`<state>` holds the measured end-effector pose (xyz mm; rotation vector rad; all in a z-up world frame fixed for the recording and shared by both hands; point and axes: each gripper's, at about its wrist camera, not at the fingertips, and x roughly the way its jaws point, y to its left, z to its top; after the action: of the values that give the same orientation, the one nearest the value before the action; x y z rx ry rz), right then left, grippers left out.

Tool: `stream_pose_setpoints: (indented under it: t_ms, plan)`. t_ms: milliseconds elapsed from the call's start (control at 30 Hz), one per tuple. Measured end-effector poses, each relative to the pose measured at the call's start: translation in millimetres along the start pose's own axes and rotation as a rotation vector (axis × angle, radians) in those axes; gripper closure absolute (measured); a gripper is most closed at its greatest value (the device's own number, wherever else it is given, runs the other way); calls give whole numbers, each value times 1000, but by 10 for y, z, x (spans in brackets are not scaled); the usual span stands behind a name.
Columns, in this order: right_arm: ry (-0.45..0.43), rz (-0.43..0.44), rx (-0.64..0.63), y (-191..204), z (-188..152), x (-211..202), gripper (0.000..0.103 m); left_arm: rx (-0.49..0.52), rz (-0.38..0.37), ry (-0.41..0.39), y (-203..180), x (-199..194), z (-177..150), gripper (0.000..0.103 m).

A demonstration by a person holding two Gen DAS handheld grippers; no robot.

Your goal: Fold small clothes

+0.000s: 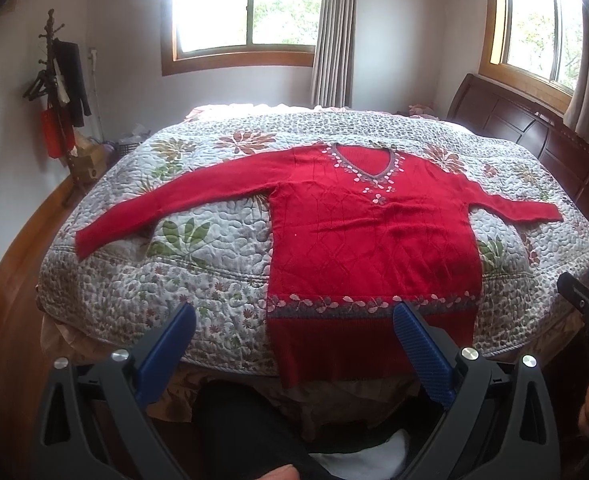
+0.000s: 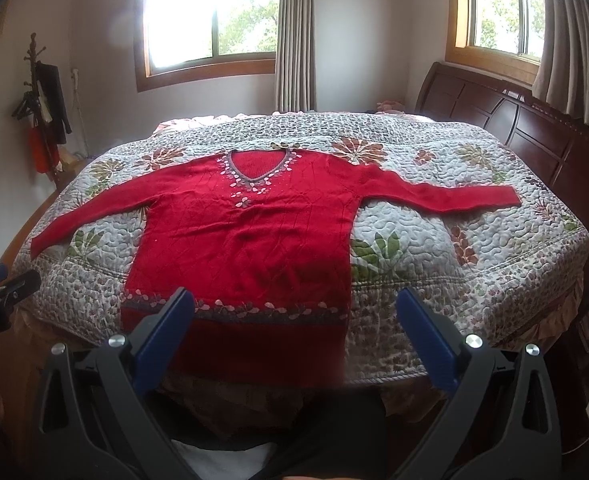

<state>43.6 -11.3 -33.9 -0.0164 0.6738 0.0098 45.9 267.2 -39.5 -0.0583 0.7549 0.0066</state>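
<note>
Quilt (image 1: 222,216) room is left on both sides of the red sweater (image 1: 370,232) in the left wrist view, where it is laid flat with sleeves spread and its hem hung over the near bed edge. The left gripper (image 1: 294,344) is held wide apart, empty, short of that edge. In the right wrist view the sweater (image 2: 242,240) is seen left of centre, the headboard (image 2: 494,112) bounding the far right, and the right gripper (image 2: 294,340) is likewise spread wide and empty.

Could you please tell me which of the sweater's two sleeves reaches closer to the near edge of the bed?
The left sleeve: its cuff angles down towards the quilt's border seam, while the right sleeve lies farther back.
</note>
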Motion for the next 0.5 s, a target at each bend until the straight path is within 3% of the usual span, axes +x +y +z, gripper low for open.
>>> stream_pose_setpoints:
  t_ms: [167, 400, 500]
  plan:
    - [11, -15, 6, -93, 46, 188, 3, -3, -121, 44, -53, 260, 55, 4]
    - [2, -20, -11, -366, 176, 584, 3, -61, -242, 36, -200, 679, 118, 4]
    - [-61, 61, 21, -670, 217, 787, 3, -41, -225, 20, -355, 917, 150, 4]
